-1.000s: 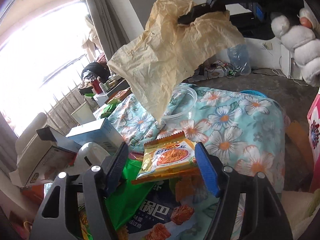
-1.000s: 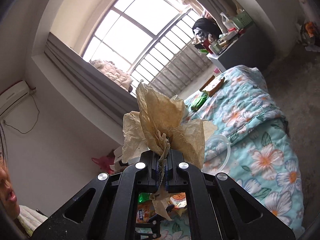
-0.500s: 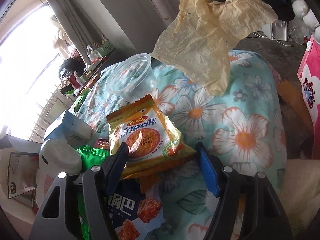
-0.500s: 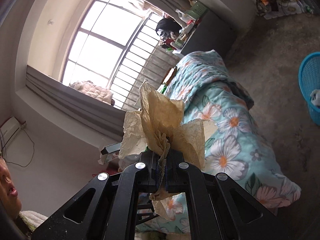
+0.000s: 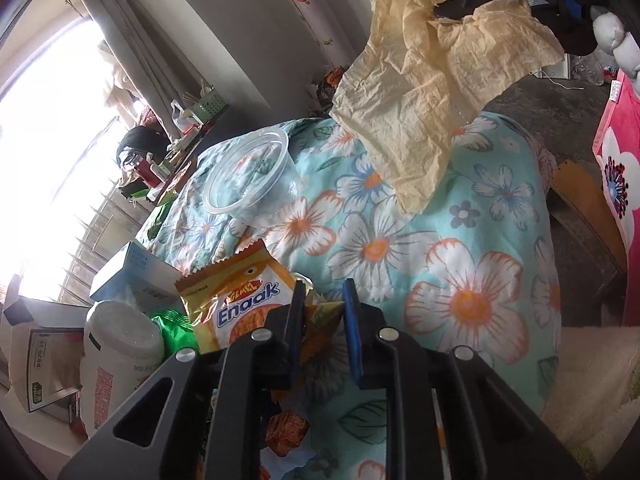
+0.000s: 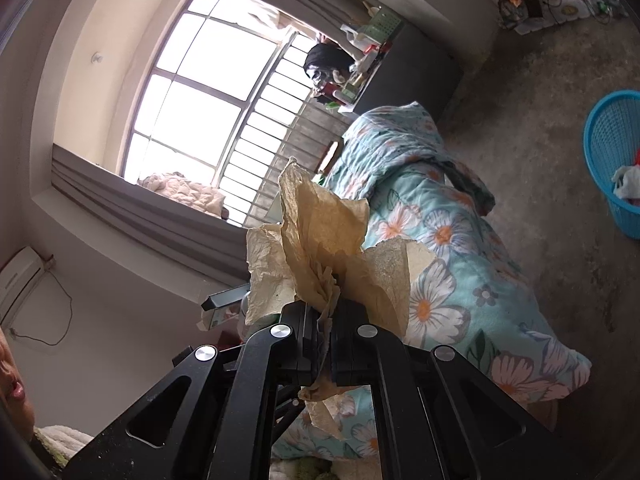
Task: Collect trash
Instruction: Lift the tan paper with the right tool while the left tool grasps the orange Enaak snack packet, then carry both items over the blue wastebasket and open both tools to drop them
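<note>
A yellow Enaak snack packet (image 5: 236, 304) lies on the floral quilt (image 5: 472, 292), low in the left wrist view. My left gripper (image 5: 325, 312) is closing its jaws, and the packet's right corner is bunched between the pads. A crumpled tan paper (image 5: 424, 92) hangs above the quilt, with my right gripper (image 5: 454, 8) shut on its top. In the right wrist view the same paper (image 6: 324, 236) sticks up out of the shut right gripper (image 6: 330, 316). A blue mesh basket (image 6: 616, 156) with some trash in it stands on the floor at the right.
On the quilt lie a clear plastic cup (image 5: 248, 176) on its side, a pale blue box (image 5: 132, 276), a white jar (image 5: 120, 340), a green packet (image 5: 176, 328) and an orange wrapper (image 5: 286, 430). A pink flowered bag (image 5: 620, 152) hangs at the right edge.
The left jaws have closed from wide apart onto the snack packet's corner, and the gripper has sunk toward it. The right gripper has swung with the paper, bringing the blue basket into its view.
</note>
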The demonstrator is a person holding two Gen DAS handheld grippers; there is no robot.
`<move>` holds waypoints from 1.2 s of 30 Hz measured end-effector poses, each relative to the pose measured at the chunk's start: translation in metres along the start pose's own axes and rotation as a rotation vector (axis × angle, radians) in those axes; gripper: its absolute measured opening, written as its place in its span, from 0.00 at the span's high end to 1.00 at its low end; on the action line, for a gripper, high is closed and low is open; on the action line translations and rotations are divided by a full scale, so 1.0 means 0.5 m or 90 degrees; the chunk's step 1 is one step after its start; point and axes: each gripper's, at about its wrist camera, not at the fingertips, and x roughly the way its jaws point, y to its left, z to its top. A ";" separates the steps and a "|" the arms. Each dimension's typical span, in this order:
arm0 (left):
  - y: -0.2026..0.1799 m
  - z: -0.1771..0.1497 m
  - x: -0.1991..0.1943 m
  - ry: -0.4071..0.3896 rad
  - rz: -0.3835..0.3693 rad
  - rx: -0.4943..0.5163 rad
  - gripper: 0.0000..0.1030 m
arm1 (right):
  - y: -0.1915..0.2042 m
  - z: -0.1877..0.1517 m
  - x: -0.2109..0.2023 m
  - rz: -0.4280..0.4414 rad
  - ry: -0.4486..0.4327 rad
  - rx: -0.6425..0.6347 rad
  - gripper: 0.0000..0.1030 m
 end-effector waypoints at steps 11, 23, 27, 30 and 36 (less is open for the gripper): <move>0.008 0.046 -0.153 -0.112 0.064 -0.007 0.84 | 0.007 0.008 -0.047 0.033 -0.044 0.004 0.97; 0.026 0.223 -0.222 -0.232 -0.098 -0.103 0.85 | -0.025 0.032 -0.182 0.049 -0.171 0.023 0.97; 0.023 0.324 -0.194 -0.258 -0.198 -0.139 0.85 | -0.047 0.041 -0.243 0.033 -0.234 0.035 0.97; 0.004 0.404 -0.156 -0.259 -0.274 -0.162 0.85 | -0.068 0.045 -0.278 0.017 -0.277 0.050 0.97; -0.073 0.540 -0.047 -0.227 -0.391 -0.168 0.85 | -0.119 0.061 -0.321 -0.056 -0.344 0.083 0.97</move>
